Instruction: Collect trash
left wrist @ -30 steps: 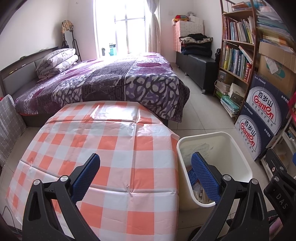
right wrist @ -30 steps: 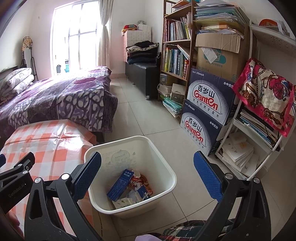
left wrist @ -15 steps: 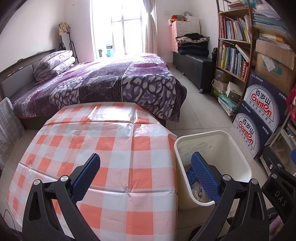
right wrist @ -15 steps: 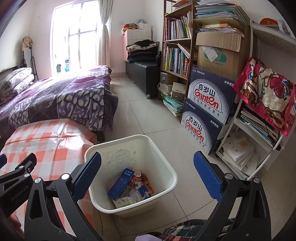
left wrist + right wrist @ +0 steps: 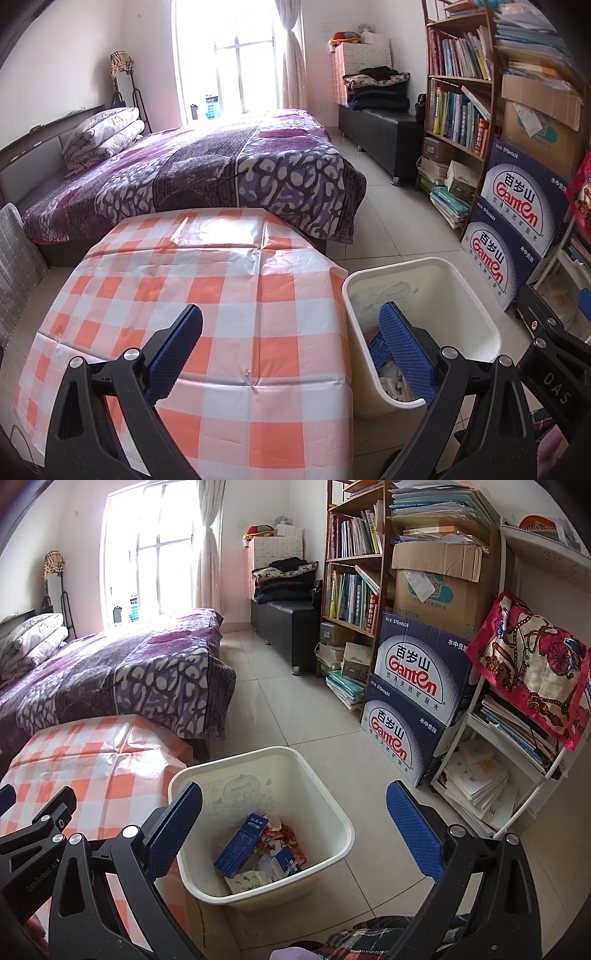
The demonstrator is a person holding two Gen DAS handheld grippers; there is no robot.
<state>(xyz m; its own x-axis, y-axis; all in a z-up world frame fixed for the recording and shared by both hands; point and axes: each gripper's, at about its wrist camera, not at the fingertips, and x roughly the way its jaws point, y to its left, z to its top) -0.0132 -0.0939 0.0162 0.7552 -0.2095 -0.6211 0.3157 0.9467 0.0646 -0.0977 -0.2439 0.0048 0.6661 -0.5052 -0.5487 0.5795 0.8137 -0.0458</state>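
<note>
A cream plastic bin (image 5: 332, 805) stands on the tiled floor beside the table; inside lie a blue carton (image 5: 240, 840), red wrappers and white paper scraps. My right gripper (image 5: 295, 830) hovers over the bin, open and holding nothing. In the left wrist view the same bin (image 5: 476, 314) sits at the right, and my left gripper (image 5: 291, 354) hangs open above the orange-and-white checked tablecloth (image 5: 221, 295), its right finger over the bin's rim. No loose item shows on the cloth.
A bed with a purple patterned cover (image 5: 221, 177) lies behind the table. Stacked water cartons (image 5: 413, 701), a bookshelf (image 5: 354, 579) and a white rack of papers (image 5: 509, 760) line the right wall. Plaid fabric (image 5: 369, 938) shows at the bottom edge.
Both views have drifted slightly; the bin sits a little lower and to the left in the left wrist view. Both grippers stay open and empty.
</note>
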